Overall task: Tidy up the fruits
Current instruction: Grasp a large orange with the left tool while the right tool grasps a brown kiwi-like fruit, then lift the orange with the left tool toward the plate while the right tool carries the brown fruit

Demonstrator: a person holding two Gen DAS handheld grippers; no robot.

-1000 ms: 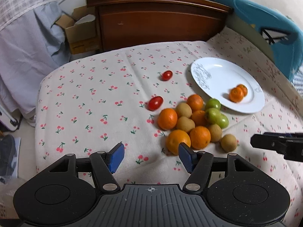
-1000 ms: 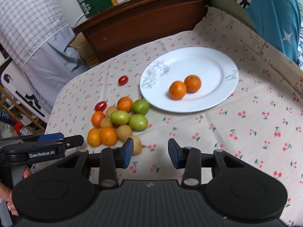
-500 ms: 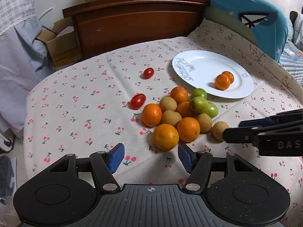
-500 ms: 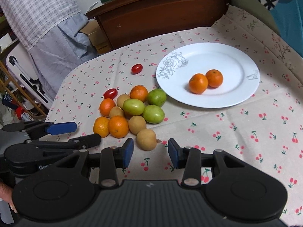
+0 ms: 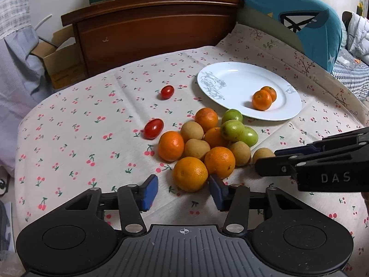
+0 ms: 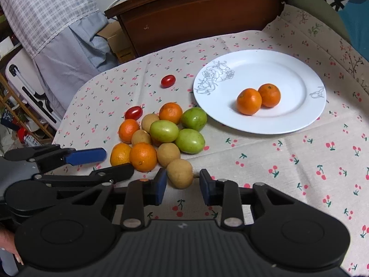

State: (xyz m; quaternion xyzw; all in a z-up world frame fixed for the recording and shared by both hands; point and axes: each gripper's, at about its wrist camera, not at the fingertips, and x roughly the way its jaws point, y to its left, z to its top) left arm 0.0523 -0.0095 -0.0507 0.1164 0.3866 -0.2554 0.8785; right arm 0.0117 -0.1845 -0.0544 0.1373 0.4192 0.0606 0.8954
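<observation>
Right wrist view: right tool is spread wide, nothing gripped, w/ a tan round fruit sitting at the mouth of the gap at lower centre, nearer the left pad. Judgement: the step in hand is grabbing that fruit for the white plate at upper right, which already has two small oranges. To do it well, slide fwd a bit more so both pads sit at the fruit's widest part, centre it, close gently since it's round and could roll or squirt out, then lift clear before swinging over the rim.

Left wrist view: left tool is also wide apart & empty, w/ a big orange just ahead of the gap, close to the right pad. Rest of the pile, incl. green fruits, sits mid-frame on the cherry-print tabletop, two cherry tomatoes apart to its left.
</observation>
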